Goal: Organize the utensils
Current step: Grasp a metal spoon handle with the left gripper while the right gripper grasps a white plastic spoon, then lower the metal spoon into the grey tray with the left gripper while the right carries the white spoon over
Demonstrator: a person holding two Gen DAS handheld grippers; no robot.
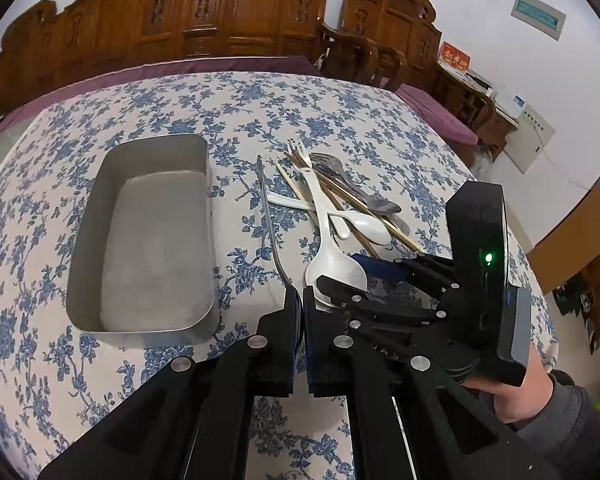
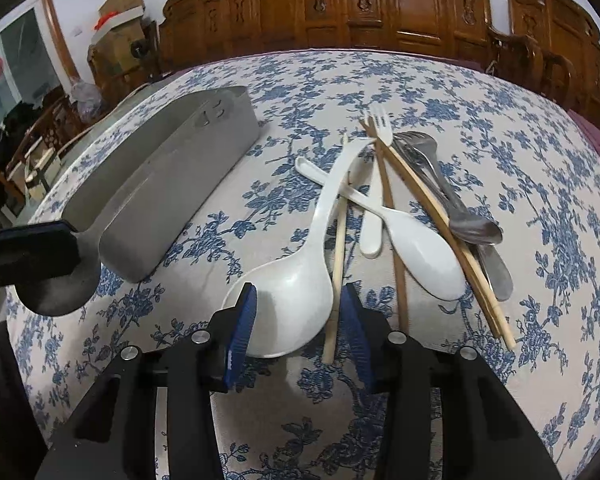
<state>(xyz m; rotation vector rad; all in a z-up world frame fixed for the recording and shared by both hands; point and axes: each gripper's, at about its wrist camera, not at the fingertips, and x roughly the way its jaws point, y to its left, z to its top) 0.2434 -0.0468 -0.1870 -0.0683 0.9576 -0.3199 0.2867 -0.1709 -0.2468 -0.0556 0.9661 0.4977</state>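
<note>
Between your right tongs [image 2: 298, 320] sits the bowl of the big white ladle [image 2: 296, 288], flat on the bench [image 2: 500, 80] at the near end of the pile. The blue pads are about half open: one touches the bowl's left rim, the other stands just off the right side with a chopstick [image 2: 336, 264] in the gap, so I wouldn't call it gripped yet.

That ladle looks like hard, glossy plastic or melamine: light, stiff and slick, and the rounded bowl could squirt out of a squeeze. Its curved handle, running up and away, would likely be a surer hold than the bowl. Watch the chopstick; close now and you may pinch it along with the ladle.

Behind it the pile crosses over itself: a second white spoon [image 2: 416, 252], a white fork [image 2: 380, 120], more chopsticks, and metal spoons and forks [image 2: 460, 216] on the far right.

Your left tongs [image 1: 302, 300] are fully closed on a metal spoon [image 1: 272, 224] by its bowl end, handle pointing away, held beside the tray [image 1: 152, 148]. Steel is heavier and slippery, so keep it level.

The tray lies left of the pile with nothing in it.
</note>
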